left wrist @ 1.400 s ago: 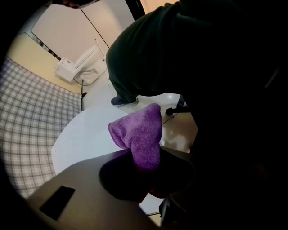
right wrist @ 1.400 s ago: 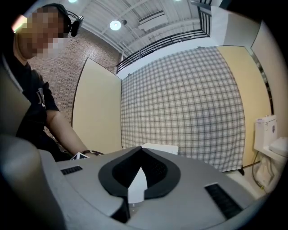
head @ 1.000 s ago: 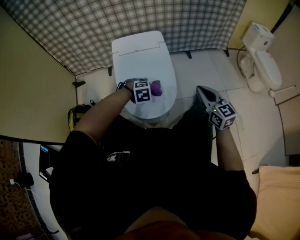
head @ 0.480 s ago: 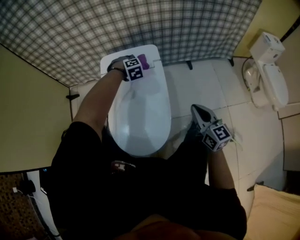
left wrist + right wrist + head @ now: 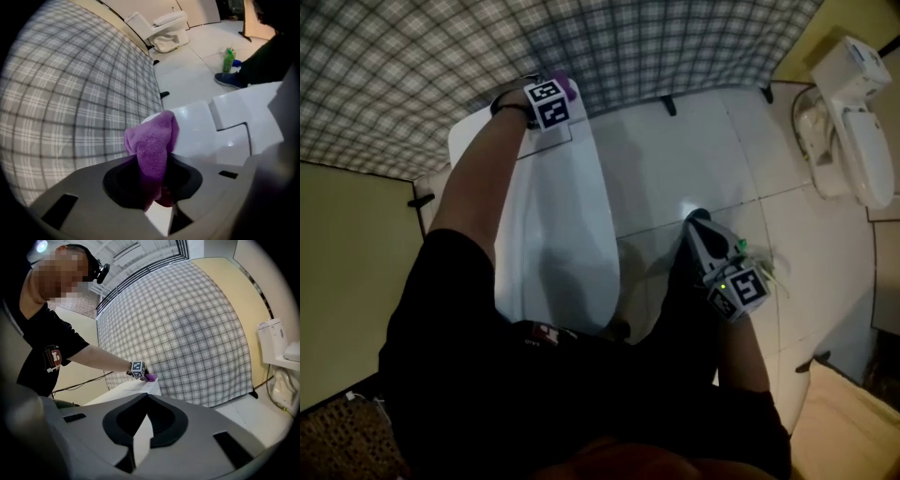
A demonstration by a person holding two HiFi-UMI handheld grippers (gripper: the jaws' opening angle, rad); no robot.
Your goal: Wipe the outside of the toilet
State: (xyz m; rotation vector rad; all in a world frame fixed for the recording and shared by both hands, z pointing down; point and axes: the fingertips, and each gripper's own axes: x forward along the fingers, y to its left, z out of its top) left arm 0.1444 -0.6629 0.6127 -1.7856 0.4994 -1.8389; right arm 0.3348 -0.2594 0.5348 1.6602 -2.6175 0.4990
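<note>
The white toilet (image 5: 553, 234) stands at the left of the head view, its tank against a checked curtain (image 5: 675, 37). My left gripper (image 5: 561, 91) reaches to the tank's back edge and is shut on a purple cloth (image 5: 566, 86). In the left gripper view the purple cloth (image 5: 152, 140) sticks up from between the jaws, over the white tank top (image 5: 220, 126). My right gripper (image 5: 698, 217) hangs over the floor tiles right of the toilet, shut with nothing in it. The right gripper view shows the left gripper (image 5: 137, 370) and the cloth (image 5: 150, 377) on the toilet (image 5: 131, 389).
A second white toilet (image 5: 844, 122) stands at the far right by the yellow wall. A green bottle (image 5: 228, 60) and a blue shoe (image 5: 229, 79) are on the tiled floor (image 5: 675, 169). A yellow panel (image 5: 347, 272) closes off the left side.
My left gripper has carried the purple cloth from the front of the lid back to the tank by the curtain. The right gripper has stayed low over the floor.
</note>
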